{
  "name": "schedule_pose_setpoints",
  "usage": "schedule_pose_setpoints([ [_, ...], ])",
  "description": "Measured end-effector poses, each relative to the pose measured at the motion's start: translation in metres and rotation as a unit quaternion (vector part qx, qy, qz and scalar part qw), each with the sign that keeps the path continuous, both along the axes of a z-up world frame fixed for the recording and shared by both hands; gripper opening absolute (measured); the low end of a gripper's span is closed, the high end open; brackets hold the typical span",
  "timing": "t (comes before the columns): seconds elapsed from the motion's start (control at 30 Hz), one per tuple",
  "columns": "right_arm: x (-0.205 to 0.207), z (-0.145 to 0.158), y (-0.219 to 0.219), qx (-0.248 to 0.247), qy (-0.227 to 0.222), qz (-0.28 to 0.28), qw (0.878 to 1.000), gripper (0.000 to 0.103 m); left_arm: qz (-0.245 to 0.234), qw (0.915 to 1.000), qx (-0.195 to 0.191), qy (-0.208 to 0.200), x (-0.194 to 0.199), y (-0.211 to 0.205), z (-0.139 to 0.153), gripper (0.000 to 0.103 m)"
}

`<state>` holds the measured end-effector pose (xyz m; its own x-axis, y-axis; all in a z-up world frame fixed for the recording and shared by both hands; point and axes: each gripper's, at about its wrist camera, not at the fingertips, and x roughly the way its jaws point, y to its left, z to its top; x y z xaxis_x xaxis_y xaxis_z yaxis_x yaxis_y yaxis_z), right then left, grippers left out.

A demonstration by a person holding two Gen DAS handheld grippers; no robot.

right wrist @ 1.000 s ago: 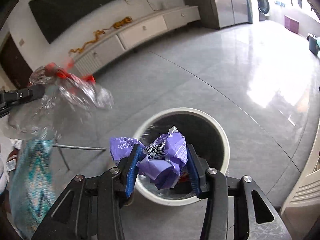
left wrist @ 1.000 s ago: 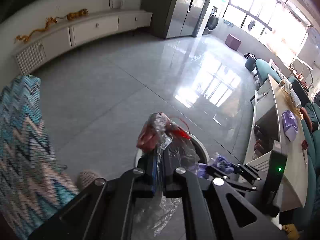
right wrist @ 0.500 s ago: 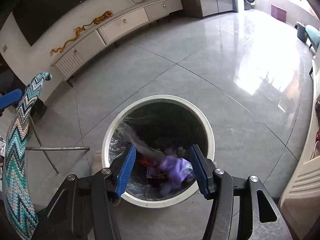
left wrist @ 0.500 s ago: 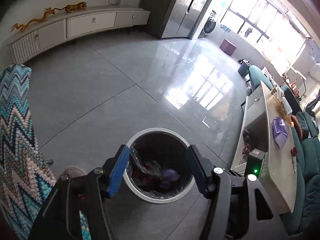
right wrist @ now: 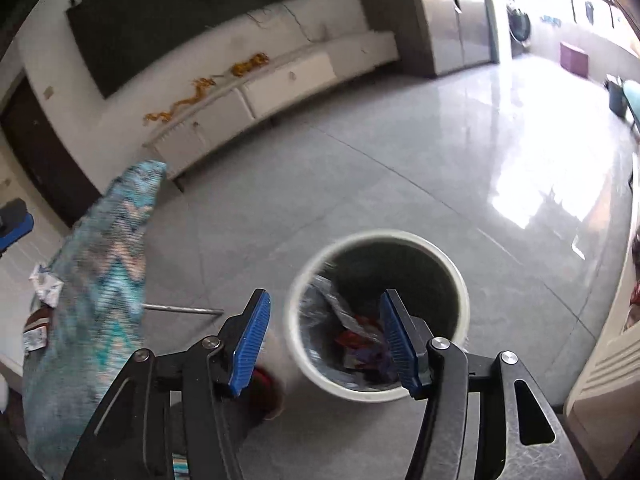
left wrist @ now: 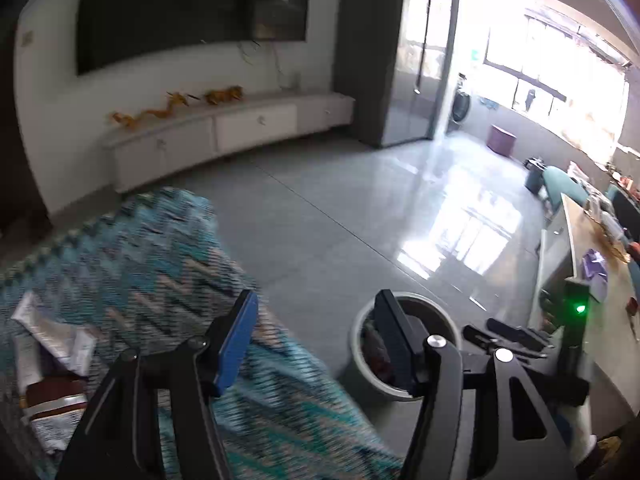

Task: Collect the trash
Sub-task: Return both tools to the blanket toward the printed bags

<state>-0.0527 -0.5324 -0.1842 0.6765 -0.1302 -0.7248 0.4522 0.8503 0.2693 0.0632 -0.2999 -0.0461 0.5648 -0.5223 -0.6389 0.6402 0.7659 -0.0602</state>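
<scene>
A white round trash bin [right wrist: 456, 280] stands on the grey floor, holding clear plastic, red and purple wrappers [right wrist: 356, 340]. My right gripper [right wrist: 324, 340] is open and empty, just above and left of the bin's near rim. My left gripper [left wrist: 316, 336] is open and empty, over the edge of a blue zigzag-patterned cloth [left wrist: 132, 264]; the bin [left wrist: 360, 344] shows behind its right finger. Wrappers [left wrist: 56, 360] lie on the cloth at the left; they also show in the right wrist view [right wrist: 40, 308].
A low white TV cabinet [left wrist: 224, 136] with gold dragon ornaments runs along the far wall. A long table [left wrist: 592, 280] with a purple wrapper [left wrist: 594, 264] stands at the right. A slipper [right wrist: 264, 396] lies beside the bin.
Both grippers opened and dropped the plastic and purple wrappers into the bin. Since then the left gripper swung left over the patterned cloth; the right drew back slightly.
</scene>
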Motion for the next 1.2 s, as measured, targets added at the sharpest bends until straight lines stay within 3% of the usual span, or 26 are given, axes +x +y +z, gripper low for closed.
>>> schedule_pose_setpoints([
  [0.23, 0.013, 0.070, 0.063, -0.037, -0.057, 0.048, 0.997, 0.061, 0.092, 0.9939, -0.021, -0.057, -0.011, 0.099, 0.032, 0.062],
  [0.5, 0.029, 0.127, 0.144, -0.079, -0.105, 0.120, 0.984, 0.077, 0.195, 0.9760, -0.039, -0.088, -0.019, 0.196, 0.046, 0.068],
  [0.67, 0.033, 0.144, 0.186, -0.104, -0.125, 0.144, 0.976, 0.092, 0.248, 0.9623, -0.040, -0.104, -0.026, 0.241, 0.046, 0.069],
  [0.87, 0.036, 0.152, 0.222, -0.118, -0.125, 0.163, 0.971, 0.096, 0.293, 0.9475, -0.059, -0.113, -0.036, 0.283, 0.042, 0.069],
  [0.97, 0.038, 0.152, 0.237, -0.123, -0.123, 0.170, 0.970, 0.103, 0.303, 0.9439, -0.063, -0.115, -0.040, 0.301, 0.038, 0.069],
  [1.2, 0.036, 0.155, 0.260, -0.128, -0.128, 0.185, 0.966, 0.103, 0.310, 0.9443, -0.065, -0.088, -0.041, 0.330, 0.025, 0.069],
])
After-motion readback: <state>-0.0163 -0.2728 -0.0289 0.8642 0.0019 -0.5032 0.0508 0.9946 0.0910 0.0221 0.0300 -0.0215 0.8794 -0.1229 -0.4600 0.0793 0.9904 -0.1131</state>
